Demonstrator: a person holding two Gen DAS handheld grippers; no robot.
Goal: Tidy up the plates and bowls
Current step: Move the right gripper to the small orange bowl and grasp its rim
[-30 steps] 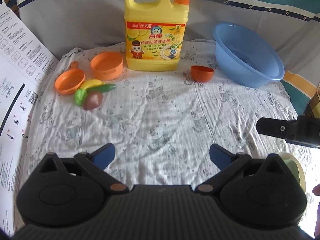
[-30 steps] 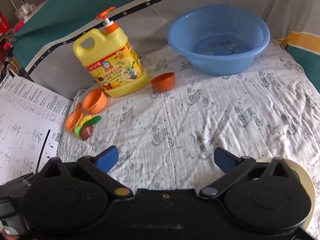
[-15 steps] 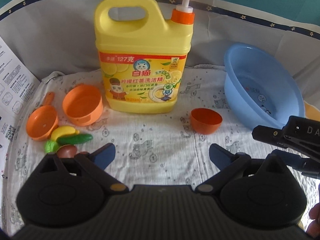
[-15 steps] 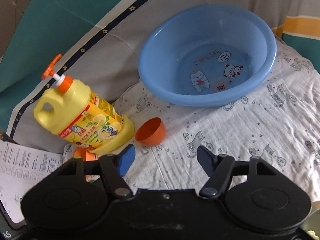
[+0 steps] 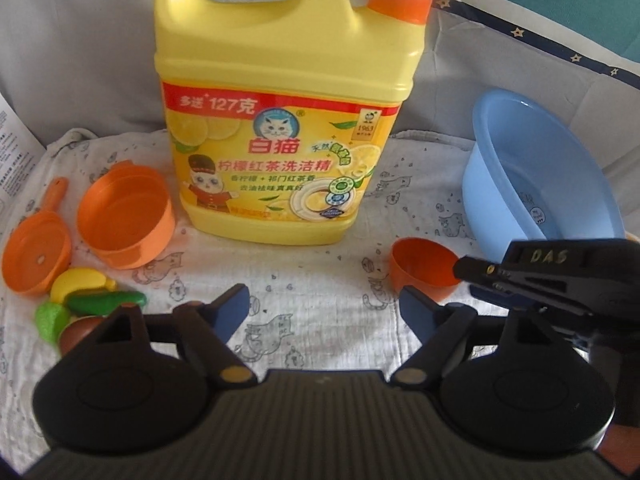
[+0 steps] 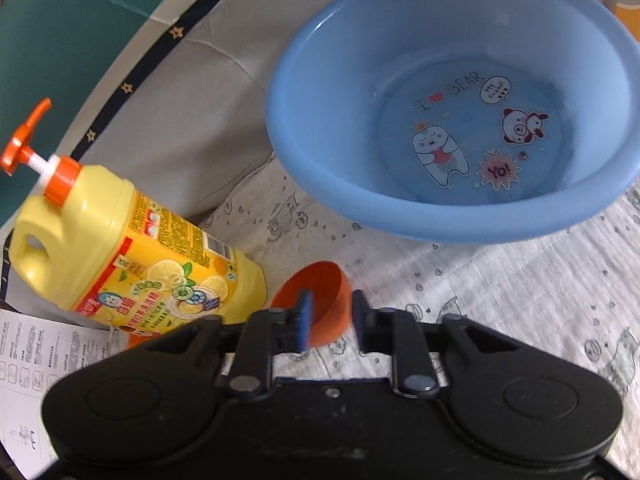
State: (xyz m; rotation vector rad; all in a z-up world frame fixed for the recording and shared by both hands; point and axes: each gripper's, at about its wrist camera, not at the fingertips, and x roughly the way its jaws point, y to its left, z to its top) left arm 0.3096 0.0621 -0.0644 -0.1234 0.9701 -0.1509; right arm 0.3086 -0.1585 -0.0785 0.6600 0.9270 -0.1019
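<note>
Printed cloth (image 6: 500, 280), near centre: right gripper (image 6: 330, 320) clamped on small orange bowl (image 6: 320, 280) rim; light, stiff, probably slippery plastic. Left gripper (image 5: 324, 308) closing, empty.

On the printed cloth (image 5: 320, 280), the detergent jug (image 5: 280, 120) stands at the back edge. Left of it lies a tipped cup (image 5: 126, 216), then a small pan (image 5: 34, 258) with toy food (image 5: 92, 296) in front. Right of the jug sits a small bowl (image 5: 420, 266), and the basin (image 6: 452, 120) stands beyond it toward the back right corner.
</note>
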